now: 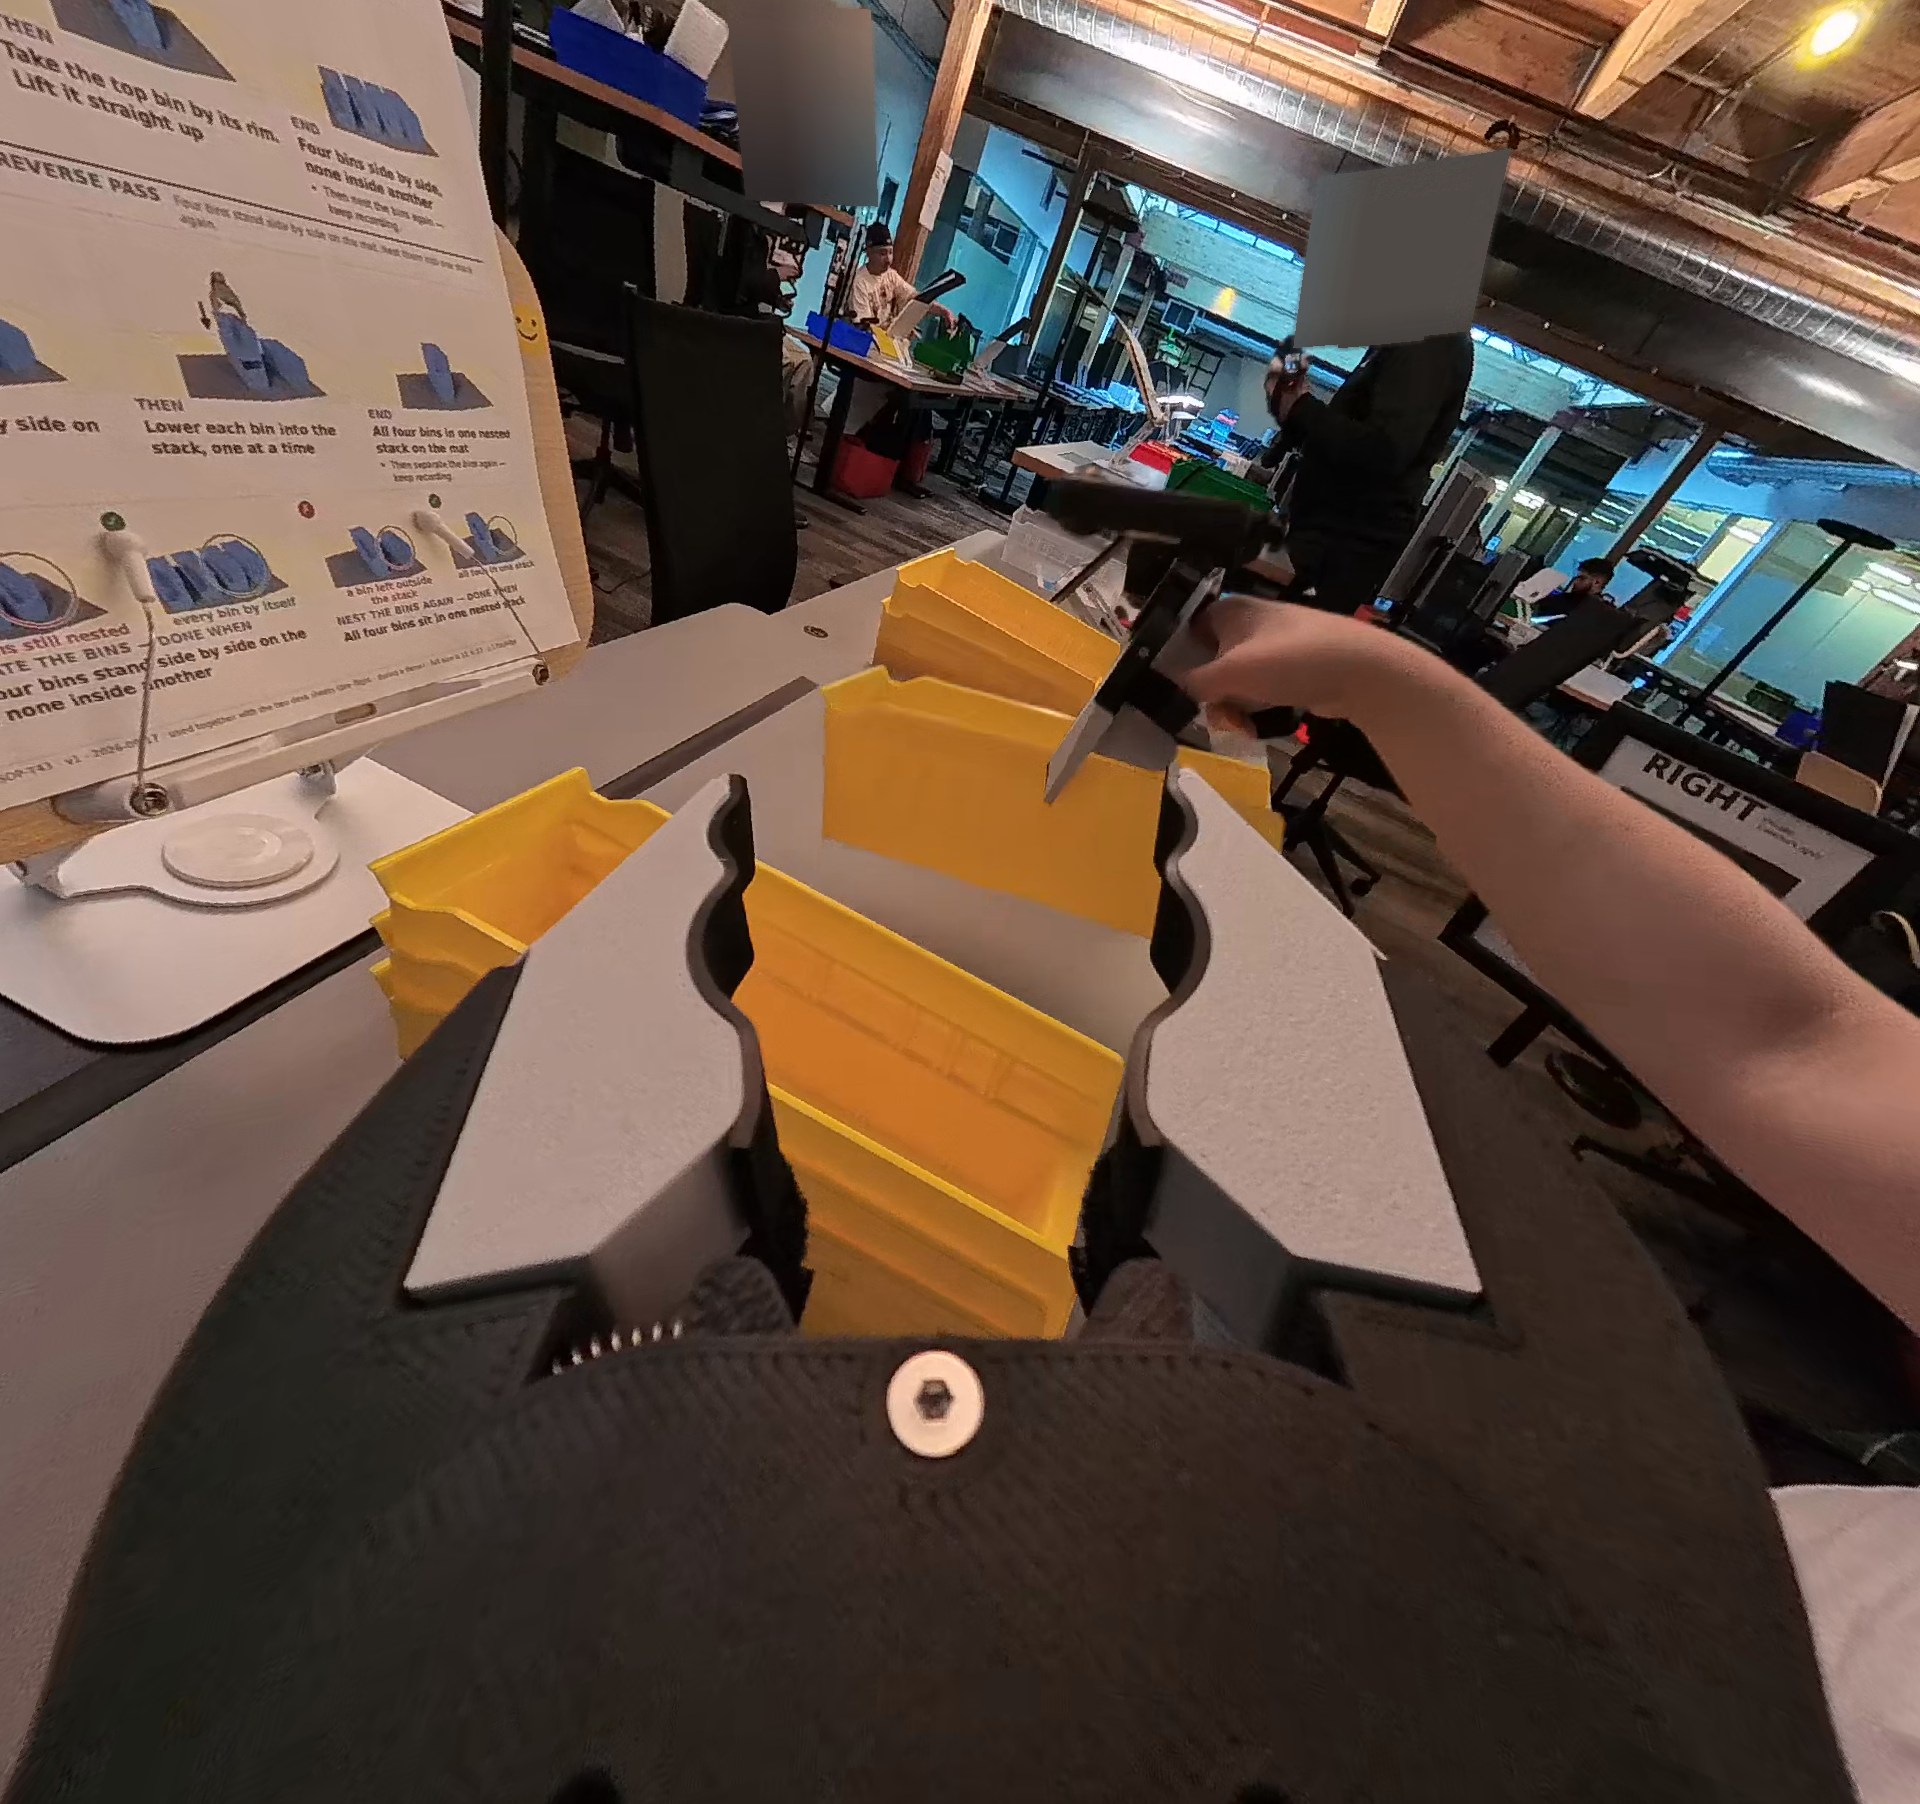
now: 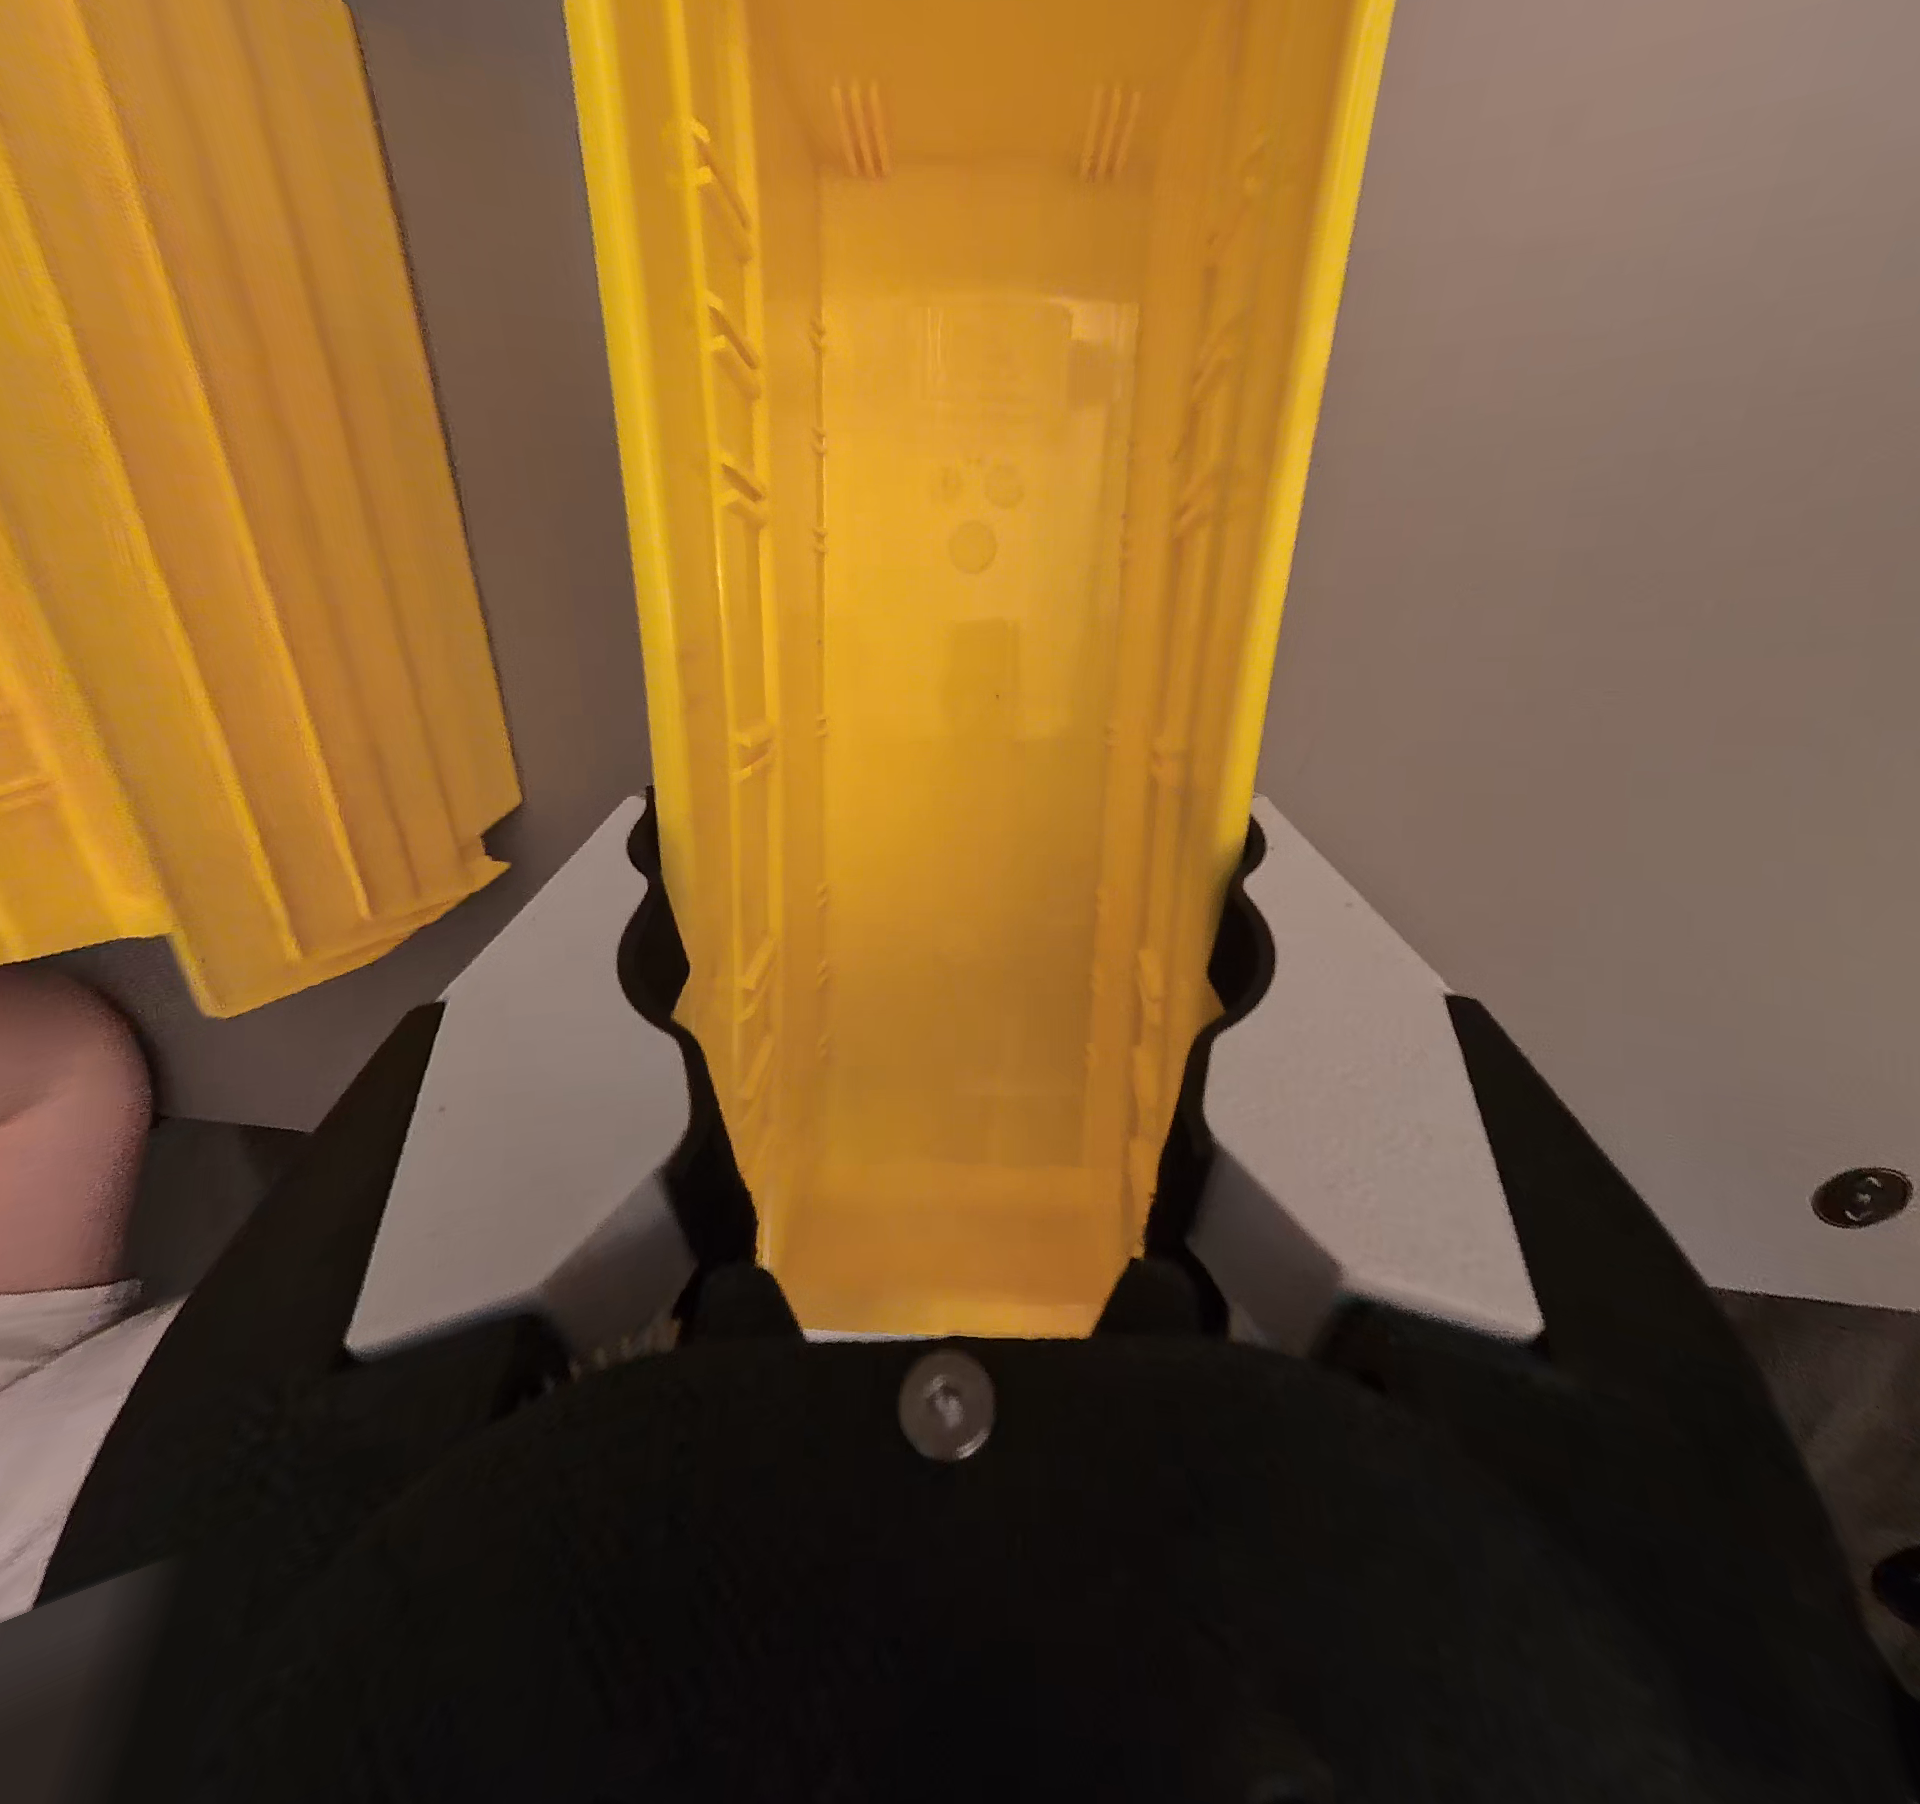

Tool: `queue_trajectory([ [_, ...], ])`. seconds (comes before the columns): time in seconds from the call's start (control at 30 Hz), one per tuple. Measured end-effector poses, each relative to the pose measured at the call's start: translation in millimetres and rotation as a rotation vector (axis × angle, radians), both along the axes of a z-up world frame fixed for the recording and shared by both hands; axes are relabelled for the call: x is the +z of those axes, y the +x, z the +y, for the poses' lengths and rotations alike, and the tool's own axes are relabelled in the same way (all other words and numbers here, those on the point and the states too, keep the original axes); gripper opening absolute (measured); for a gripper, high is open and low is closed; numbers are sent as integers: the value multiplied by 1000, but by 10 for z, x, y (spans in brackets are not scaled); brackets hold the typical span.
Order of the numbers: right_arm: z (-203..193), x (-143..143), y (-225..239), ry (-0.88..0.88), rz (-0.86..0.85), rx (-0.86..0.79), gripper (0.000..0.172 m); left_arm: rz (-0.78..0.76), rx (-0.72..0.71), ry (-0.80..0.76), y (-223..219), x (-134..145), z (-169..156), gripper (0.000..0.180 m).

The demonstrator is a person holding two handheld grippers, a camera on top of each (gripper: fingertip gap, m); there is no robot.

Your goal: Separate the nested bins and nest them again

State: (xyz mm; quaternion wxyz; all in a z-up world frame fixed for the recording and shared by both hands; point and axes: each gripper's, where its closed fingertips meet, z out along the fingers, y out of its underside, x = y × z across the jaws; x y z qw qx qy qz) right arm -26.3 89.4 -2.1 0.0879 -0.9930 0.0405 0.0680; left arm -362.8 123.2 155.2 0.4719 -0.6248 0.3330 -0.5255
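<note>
- Over the grey table, your right gripper is clamped across a yellow bin, with both pads on its side rims. Keep the bin level and move it straight, no twisting.
- Your left gripper looks clenched on the near stack, so pin that steady.
- Hard to see: the left pads' contact sits deep in the jaws, and your hand covers part of the far bins.
</note>
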Motion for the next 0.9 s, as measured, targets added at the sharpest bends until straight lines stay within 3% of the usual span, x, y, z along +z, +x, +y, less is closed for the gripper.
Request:
queue_trajectory([
  [0.23,169,743,-574,111,-1,14,104,11,3,-15,26,-43,35,78],
  [0.4,313,1013,-1349,205,76,47,104,9,7,-17,-20,-30,25,78],
  [0.6,379,970,-2082,202,92,101,104,-46,41,-2,-265,105,7,78],
  [0.9,510,559,-2443,167,-26,55,104,-106,72,-13,-527,196,27,78],
])
